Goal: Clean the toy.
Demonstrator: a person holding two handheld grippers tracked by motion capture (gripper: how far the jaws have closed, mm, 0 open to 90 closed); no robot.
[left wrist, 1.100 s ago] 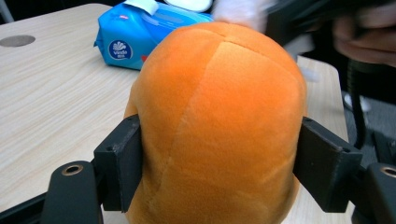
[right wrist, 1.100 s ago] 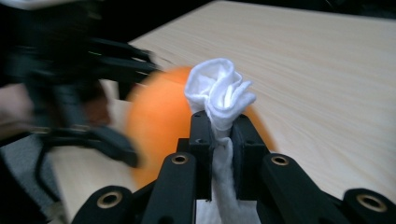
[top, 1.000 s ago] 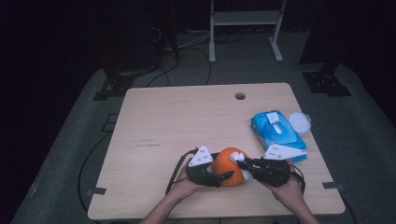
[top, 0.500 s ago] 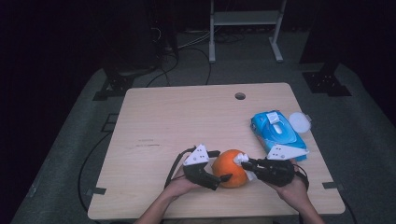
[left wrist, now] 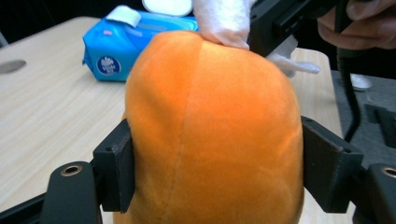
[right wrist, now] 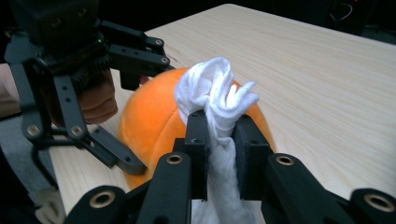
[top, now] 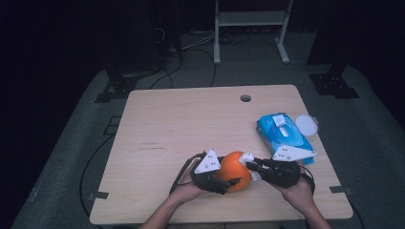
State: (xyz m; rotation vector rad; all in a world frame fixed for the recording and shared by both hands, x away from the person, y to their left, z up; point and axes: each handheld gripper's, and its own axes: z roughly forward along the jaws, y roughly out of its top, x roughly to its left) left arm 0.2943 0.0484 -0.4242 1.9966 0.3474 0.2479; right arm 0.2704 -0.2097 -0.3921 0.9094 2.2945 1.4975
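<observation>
Item: orange plush ball (top: 235,171), at the near edge of the wooden table (top: 191,124), right of centre. Left gripper (top: 224,181) clenched on the ball's flanks, its jaws having just closed in again with the ball between them. Right gripper (top: 248,164) clamped on a bunched white wipe (right wrist: 215,100) pressed against the ball's top. Blue wipes pack (top: 282,134) lies farther right. Risks, as judged: soft plush may squirm out under wiping pressure; the wad may slip from the jaws; the ball may roll off the near edge.

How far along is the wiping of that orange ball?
Done: a white wipe is out of the blue pack, pinched in the right tool. In hand: left tool, which just re-closed, clamps the orange ball; wipe touches its top. Left: finishing wiping, setting it down.
</observation>
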